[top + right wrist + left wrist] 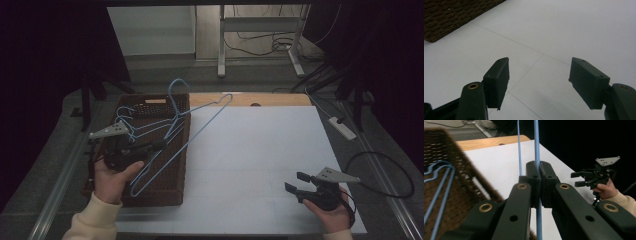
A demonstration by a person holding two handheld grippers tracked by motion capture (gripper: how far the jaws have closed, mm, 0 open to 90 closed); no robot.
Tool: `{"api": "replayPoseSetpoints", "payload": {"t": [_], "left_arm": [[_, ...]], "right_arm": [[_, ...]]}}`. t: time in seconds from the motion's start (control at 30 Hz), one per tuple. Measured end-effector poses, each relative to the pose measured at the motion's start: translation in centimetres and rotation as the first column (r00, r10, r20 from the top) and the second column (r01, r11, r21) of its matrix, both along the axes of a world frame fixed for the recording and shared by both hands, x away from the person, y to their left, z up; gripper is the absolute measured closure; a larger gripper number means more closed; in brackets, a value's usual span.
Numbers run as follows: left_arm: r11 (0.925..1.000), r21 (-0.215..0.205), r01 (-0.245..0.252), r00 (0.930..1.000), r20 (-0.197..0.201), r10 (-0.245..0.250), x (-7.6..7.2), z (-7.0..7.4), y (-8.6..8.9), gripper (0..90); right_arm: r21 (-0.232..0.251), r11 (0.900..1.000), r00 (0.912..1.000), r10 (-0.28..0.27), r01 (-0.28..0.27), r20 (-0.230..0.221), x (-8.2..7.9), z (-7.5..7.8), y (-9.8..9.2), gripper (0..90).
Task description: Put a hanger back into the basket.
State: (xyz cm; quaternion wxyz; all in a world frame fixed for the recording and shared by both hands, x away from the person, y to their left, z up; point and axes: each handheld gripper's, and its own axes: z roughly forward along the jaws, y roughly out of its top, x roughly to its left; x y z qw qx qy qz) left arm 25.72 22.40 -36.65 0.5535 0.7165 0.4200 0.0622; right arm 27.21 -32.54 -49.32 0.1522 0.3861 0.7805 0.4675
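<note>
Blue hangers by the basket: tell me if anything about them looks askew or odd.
One blue wire hanger is lifted at a slant, clamped in the left gripper, its far corner out over the white tabletop. The other hangers lie criss-crossed in the brown basket rather than stacked neatly. Nothing looks bent or broken.

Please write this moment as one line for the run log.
left gripper: shut on blue hanger, lifted over brown basket | right gripper: open, nothing between jaws, above white table
</note>
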Motion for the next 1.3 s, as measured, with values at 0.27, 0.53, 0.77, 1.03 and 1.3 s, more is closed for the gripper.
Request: {"api": "replayPoseSetpoints", "payload": {"t": [0.27, 0.53, 0.77, 1.03, 1.3], "left_arm": [[0.9987, 0.009, -0.05, 0.9986, 0.015, 0.05, 0.0, -0.4, 3.0, 86.9], [0.989, 0.04, -0.142, 0.9897, -0.012, 0.143, 1.0, -1.4, 7.4, 87.0], [0.9823, 0.071, -0.174, 0.9829, -0.049, 0.177, 1.5, -2.6, 9.2, 87.0], [0.984, 0.1, -0.148, 0.9826, -0.098, 0.158, 2.2, -3.9, 9.3, 86.7], [0.9803, 0.159, -0.117, 0.9851, -0.106, 0.135, 3.4, -3.8, 8.8, 86.8]], "right_arm": [[-0.012, 1.0, 1.0, 0.0, 0.0, -0.004, 0.0, -0.1, 0.1, 33.4], [-0.019, 1.0, 0.9999, 0.005, -0.006, -0.008, 0.1, -0.3, 0.2, 33.4], [-0.029, 1.0, 1.0, 0.007, -0.007, -0.006, 0.2, -0.3, 0.4, 33.4], [-0.033, 0.999, 1.0, 0.006, -0.006, -0.007, 0.2, -0.4, 0.4, 33.4], [-0.034, 0.999, 1.0, 0.007, -0.007, -0.004, 0.2, -0.3, 0.4, 33.2]]}}
